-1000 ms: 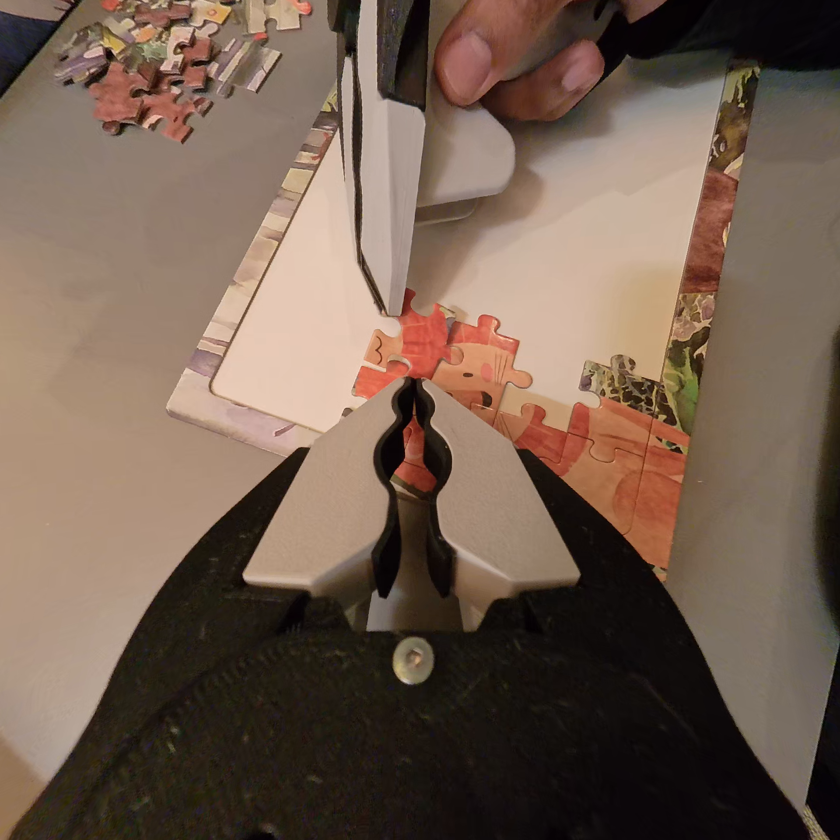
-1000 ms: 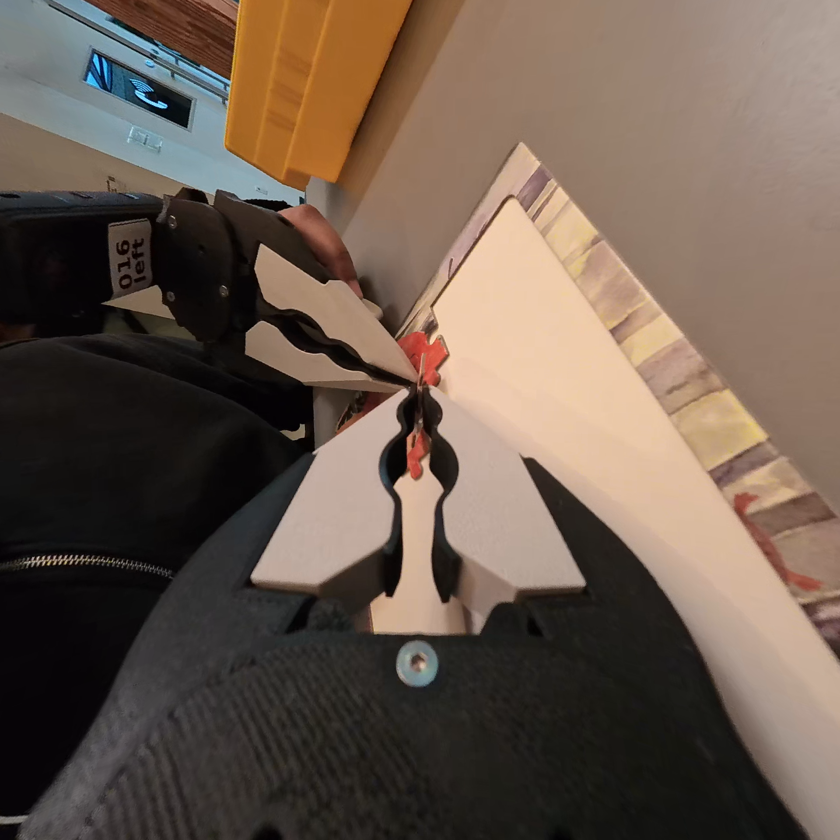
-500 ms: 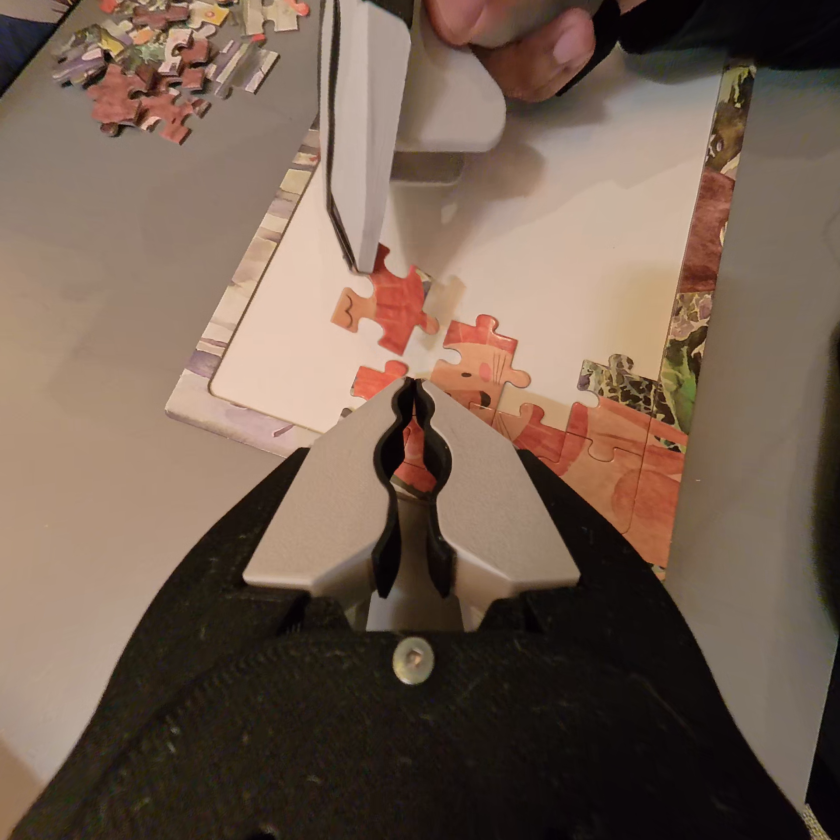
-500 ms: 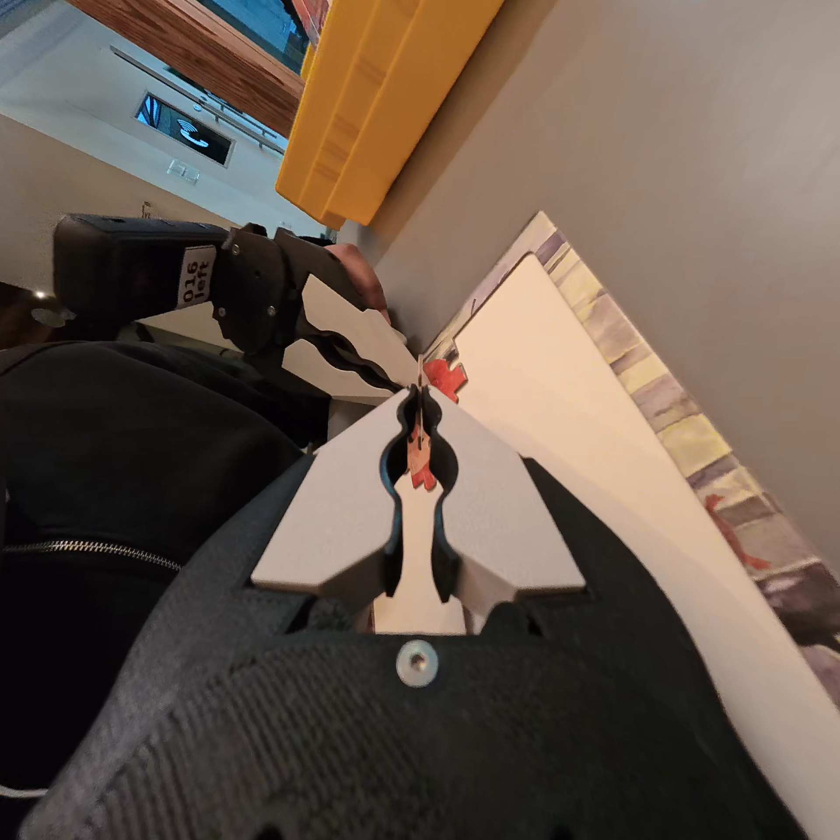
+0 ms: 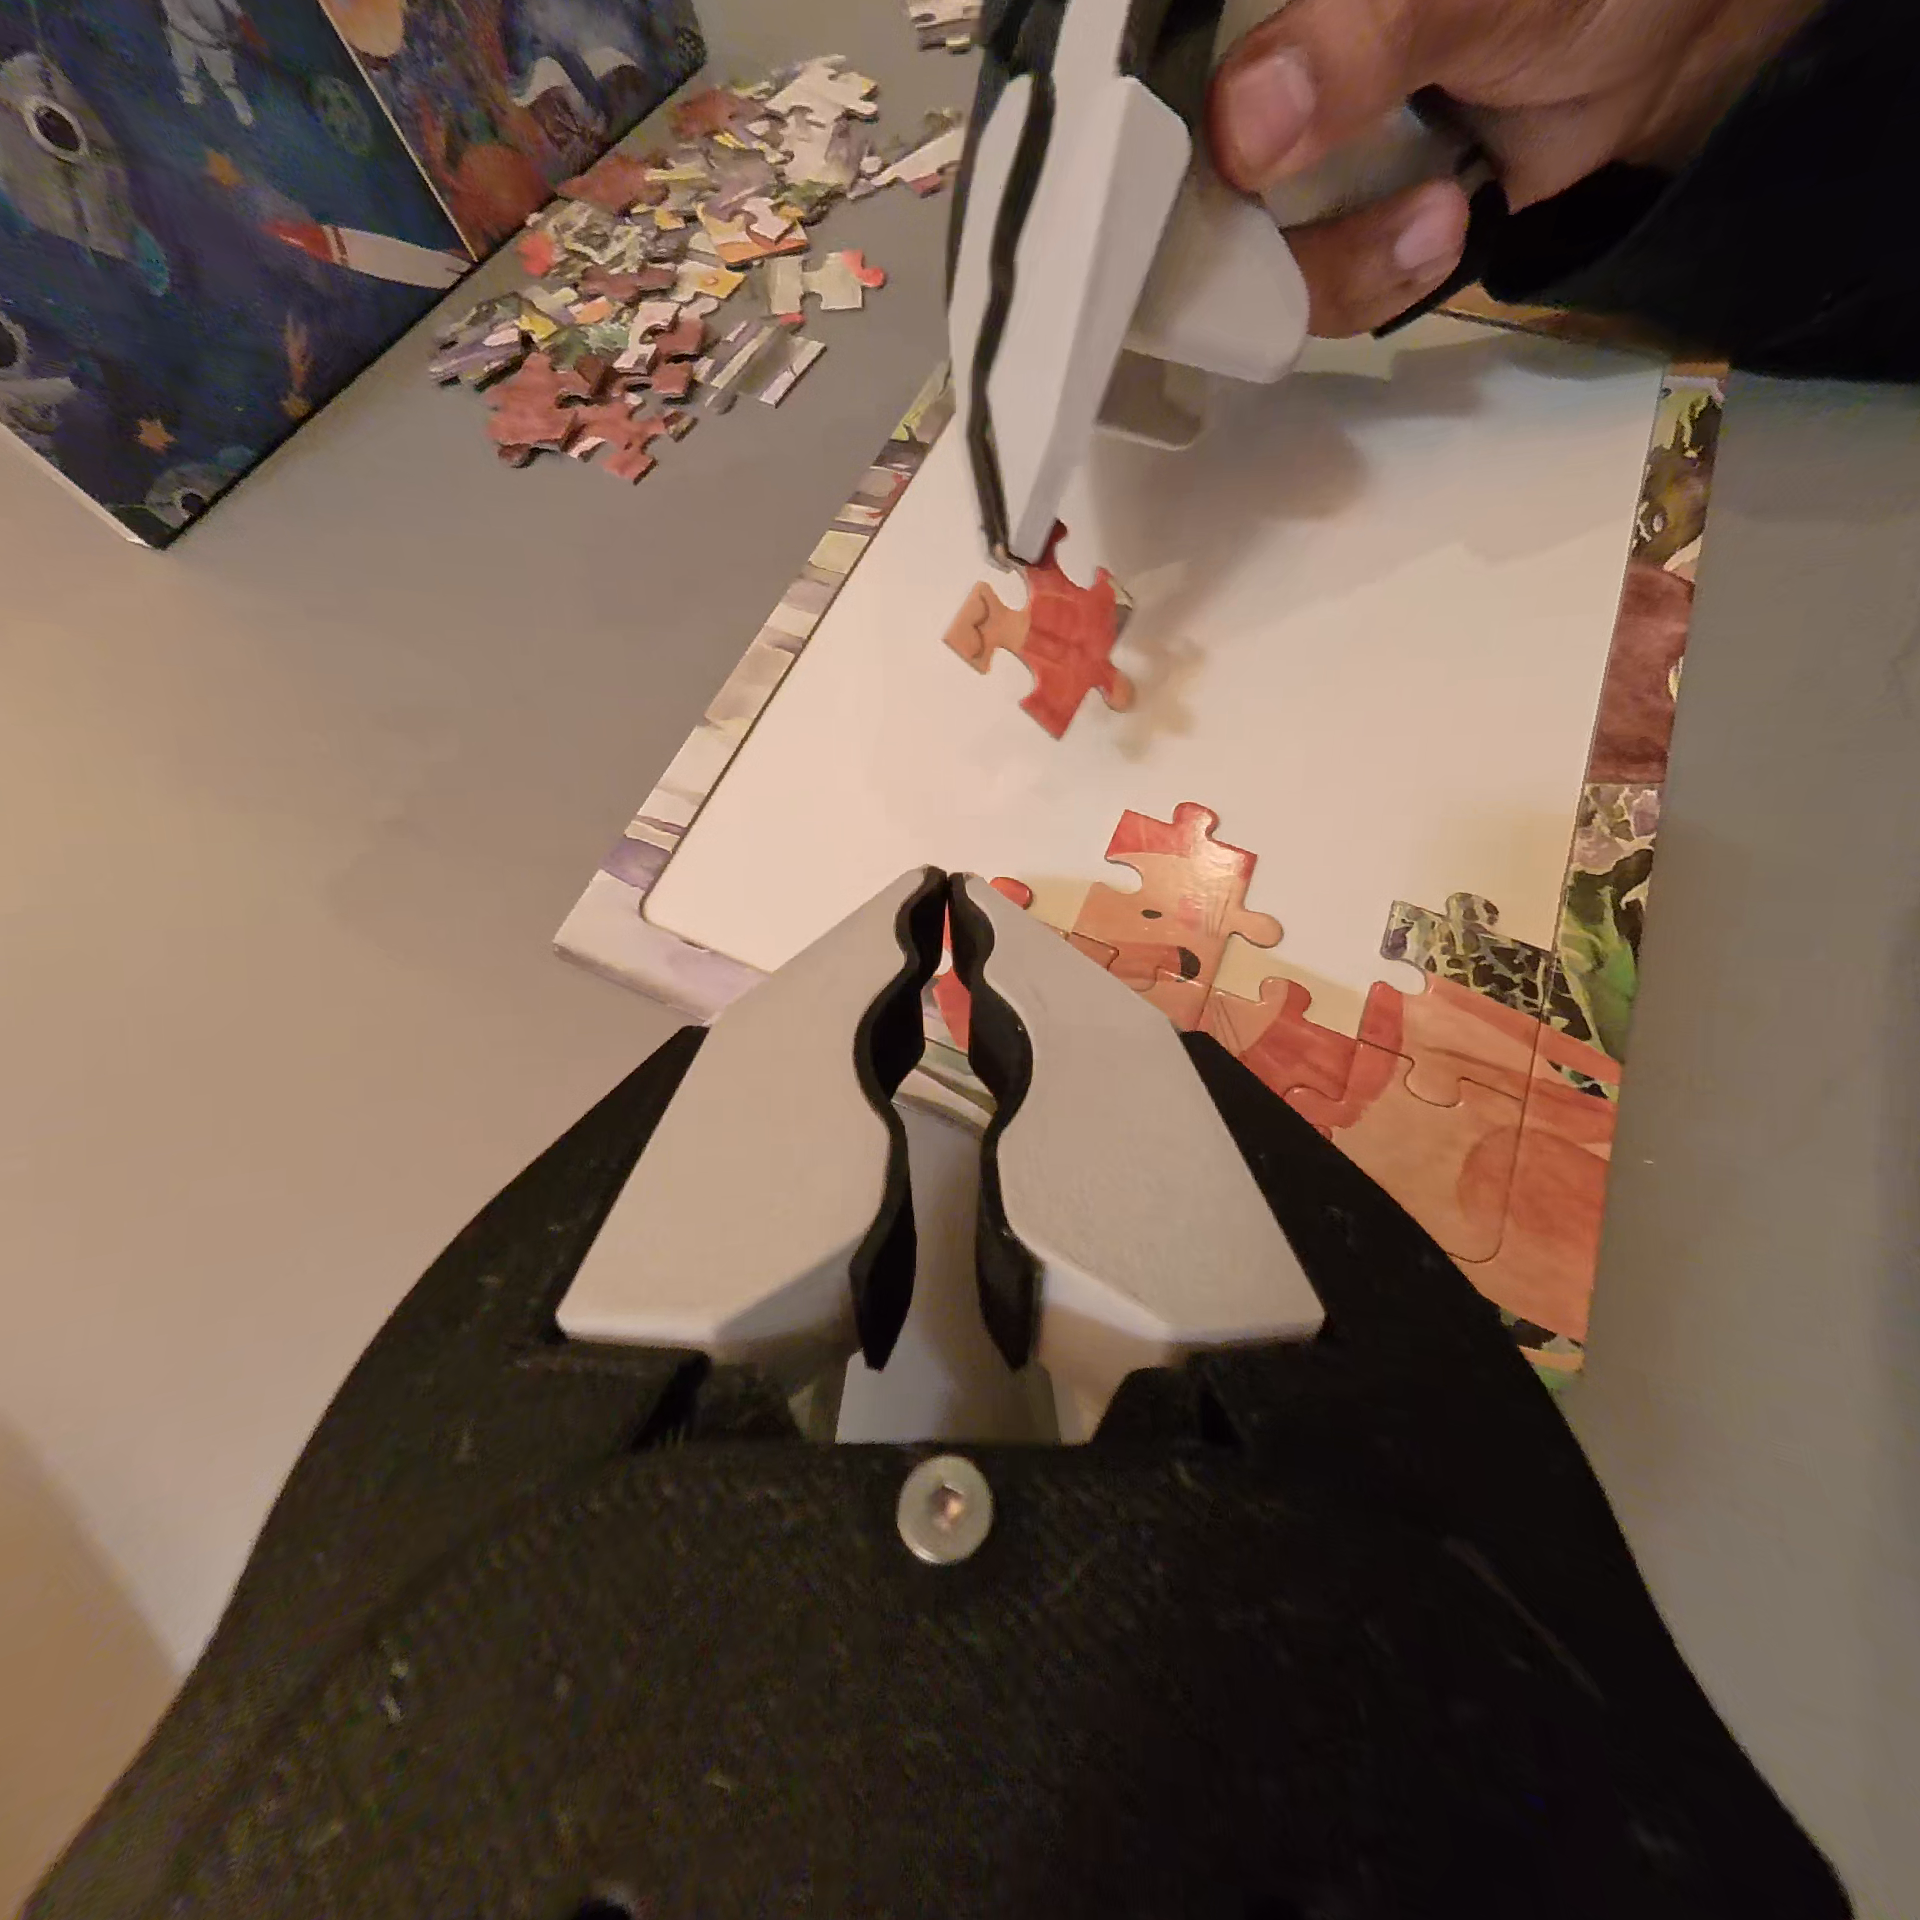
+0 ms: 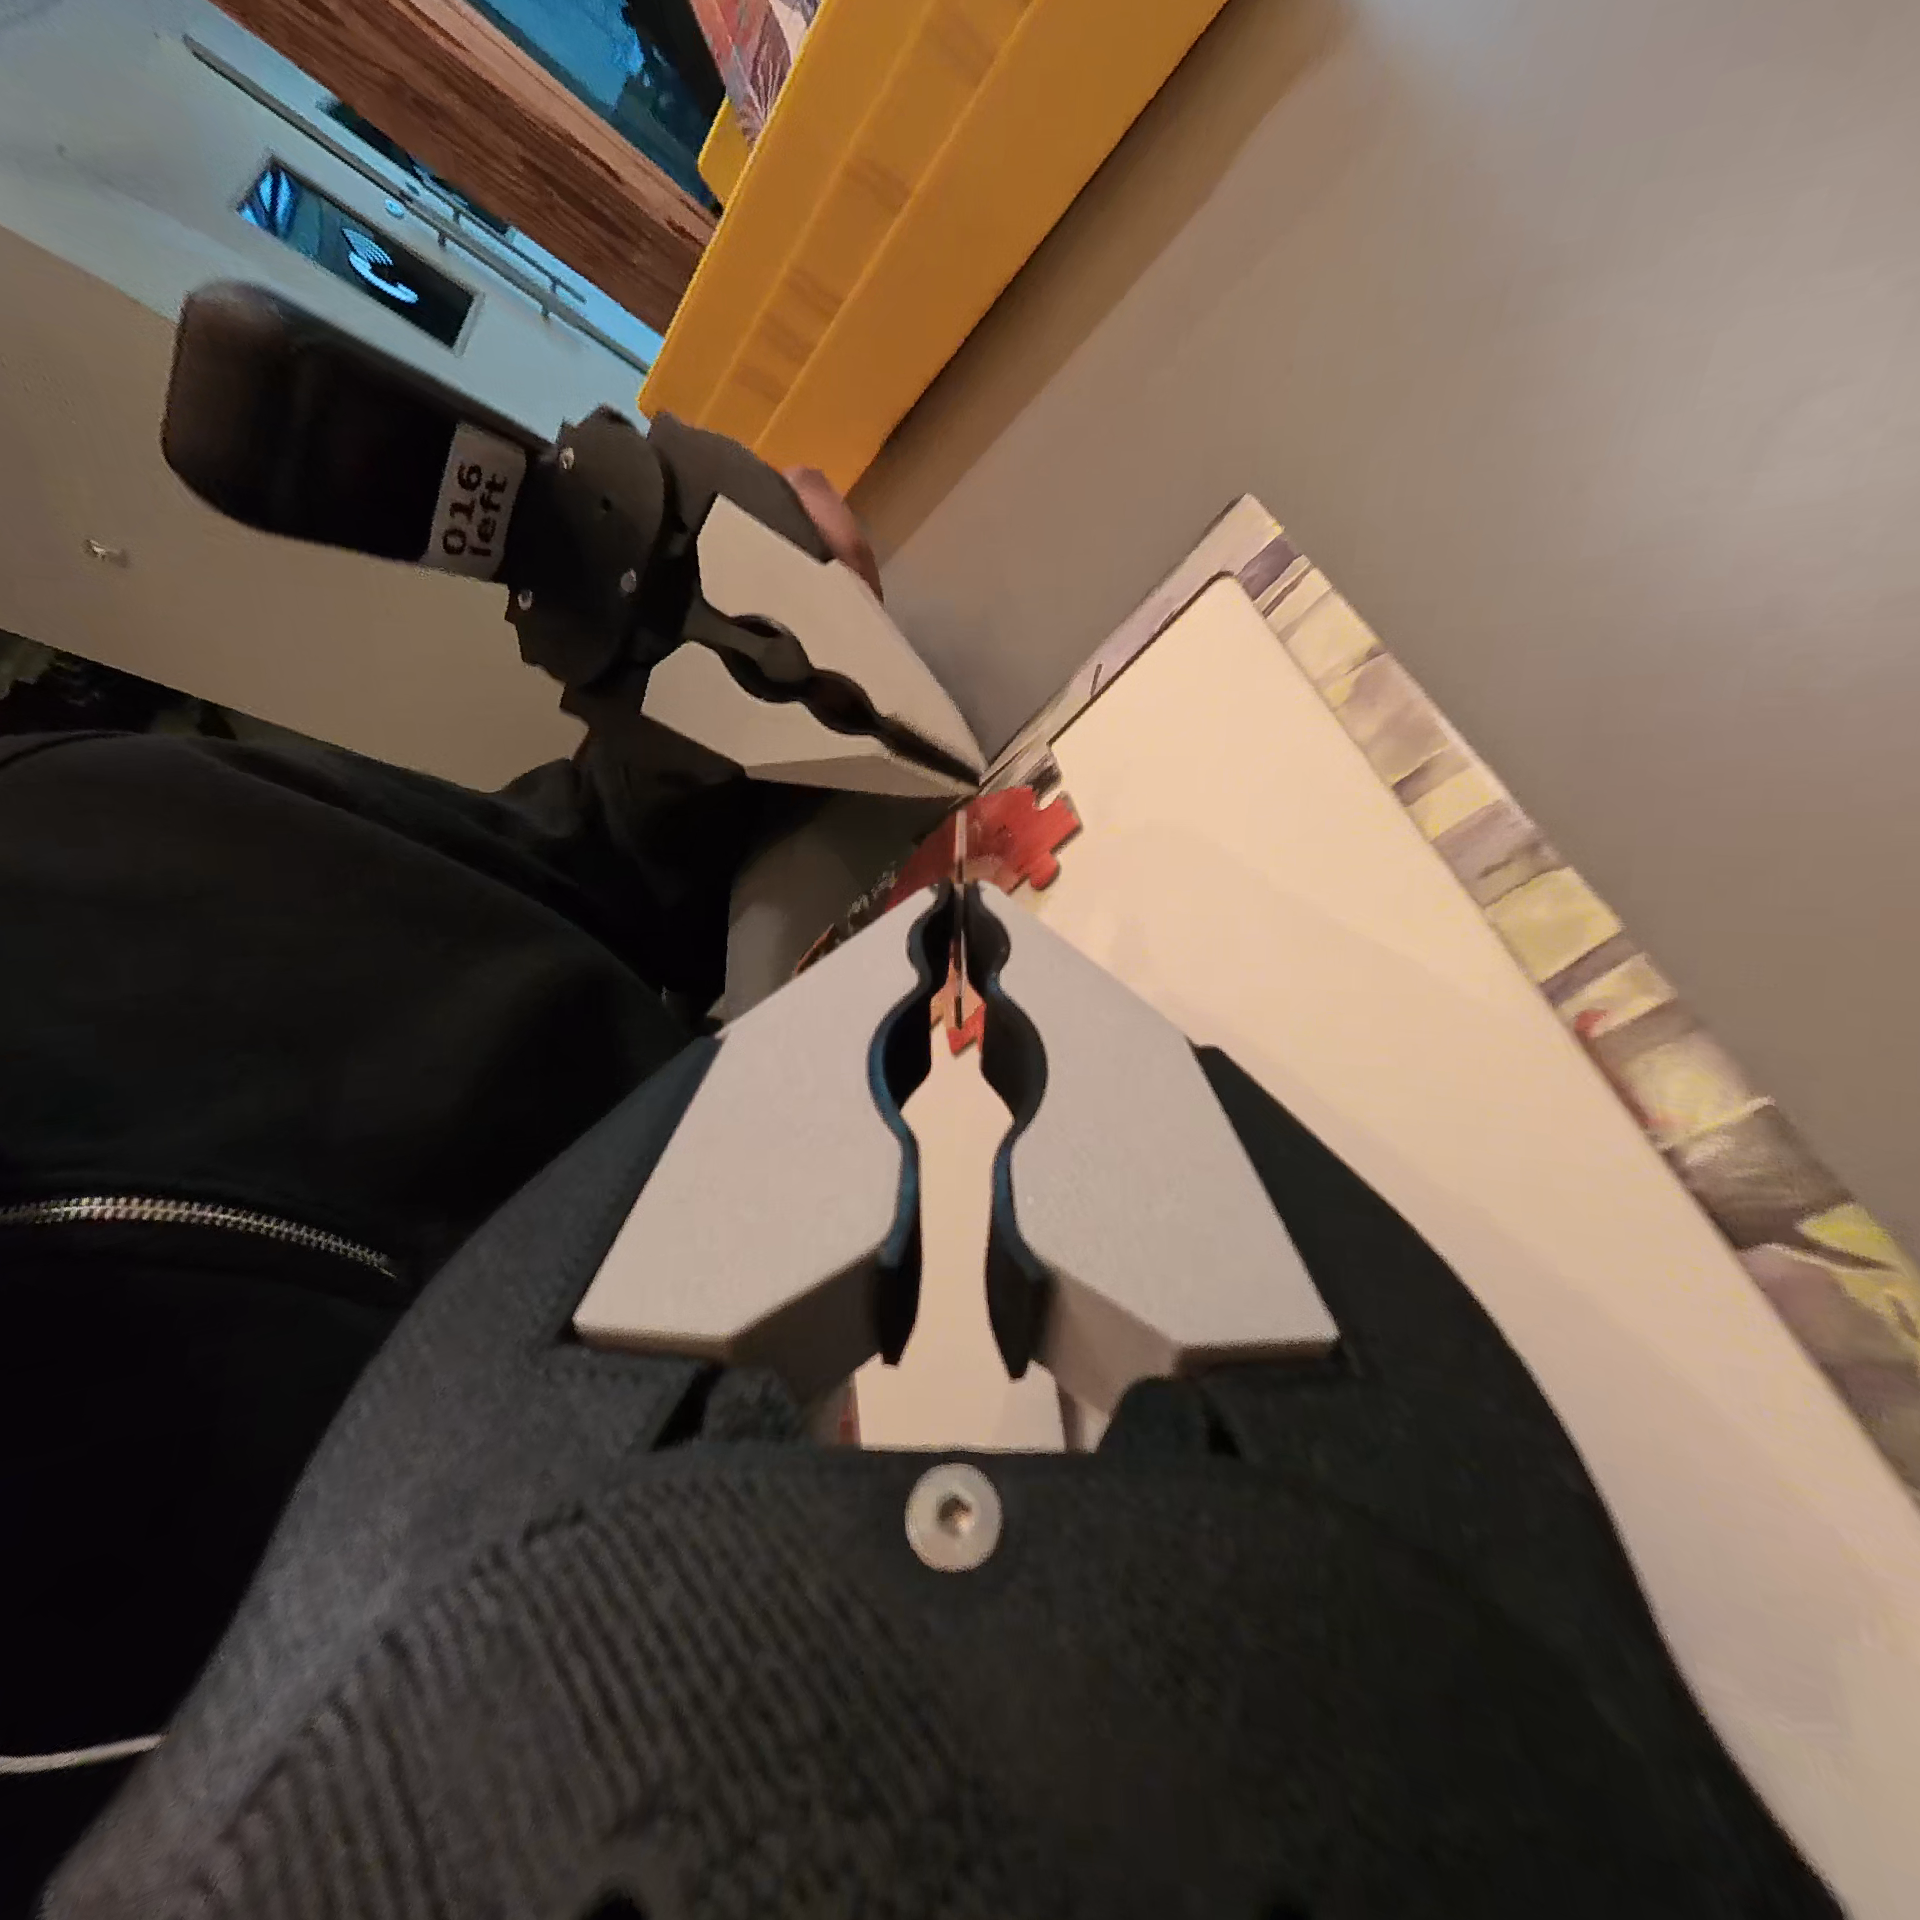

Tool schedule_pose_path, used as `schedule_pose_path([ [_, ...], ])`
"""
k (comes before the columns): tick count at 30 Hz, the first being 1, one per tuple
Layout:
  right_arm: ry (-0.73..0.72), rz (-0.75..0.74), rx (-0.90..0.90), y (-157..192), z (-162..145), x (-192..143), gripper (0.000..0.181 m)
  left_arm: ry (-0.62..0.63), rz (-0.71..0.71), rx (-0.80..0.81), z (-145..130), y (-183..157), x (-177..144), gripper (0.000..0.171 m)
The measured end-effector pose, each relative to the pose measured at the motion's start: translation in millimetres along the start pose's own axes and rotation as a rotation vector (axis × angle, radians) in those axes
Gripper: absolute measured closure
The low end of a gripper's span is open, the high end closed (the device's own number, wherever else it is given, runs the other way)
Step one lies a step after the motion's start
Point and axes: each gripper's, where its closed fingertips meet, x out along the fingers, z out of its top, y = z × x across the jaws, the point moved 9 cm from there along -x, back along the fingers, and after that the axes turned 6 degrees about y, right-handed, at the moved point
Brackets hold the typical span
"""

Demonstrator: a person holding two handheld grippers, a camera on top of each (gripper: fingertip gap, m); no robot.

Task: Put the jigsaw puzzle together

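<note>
One red puzzle piece [image 5: 1049, 644] hangs pinched by its top edge in the right gripper [image 5: 1003, 545], clear above the white bed of the puzzle tray [image 5: 1299, 644]. A joined cluster of pieces [image 5: 1382, 1060] fills the tray's near right corner. The left gripper [image 5: 948, 883] has its tips pressed together on nothing. Only the left wrist view shows the loose pieces [image 5: 665, 301] heaped on the grey tabletop [image 5: 312, 831] beside a space-themed box [image 5: 156, 239]. Only the right wrist view shows a yellow bin [image 6: 914, 229], a white printed sticker [image 6: 473, 509] on the left gripper's body, and the held piece edge-on.
</note>
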Motion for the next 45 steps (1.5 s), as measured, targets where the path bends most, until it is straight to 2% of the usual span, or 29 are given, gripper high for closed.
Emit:
schedule_pose_path([
  [7,0.106,0.047,0.01,20,-23,30,0.181,0.0,-0.006,-0.013,0,1,0,0.171],
  [14,0.197,0.039,0.06,23,-37,52,0.181,0.041,0.029,0.032,-1,-3,4,0.171],
  [18,0.195,0.039,0.08,21,-38,53,0.181,0.046,0.039,0.046,-1,-5,5,0.171],
  [23,0.213,-0.034,0.052,18,-38,53,0.18,0.046,0.037,0.045,-1,-5,5,0.171],
  [38,0.233,-0.072,-0.012,21,-38,55,0.179,0.056,0.038,0.053,-1,-5,6,0.171],
  [43,0.203,0.022,0.009,26,-36,54,0.181,0.059,0.04,0.055,-1,-5,6,0.171],
  [45,0.22,-0.012,0.003,23,-37,54,0.181,0.061,0.04,0.057,-1,-5,6,0.171],
])
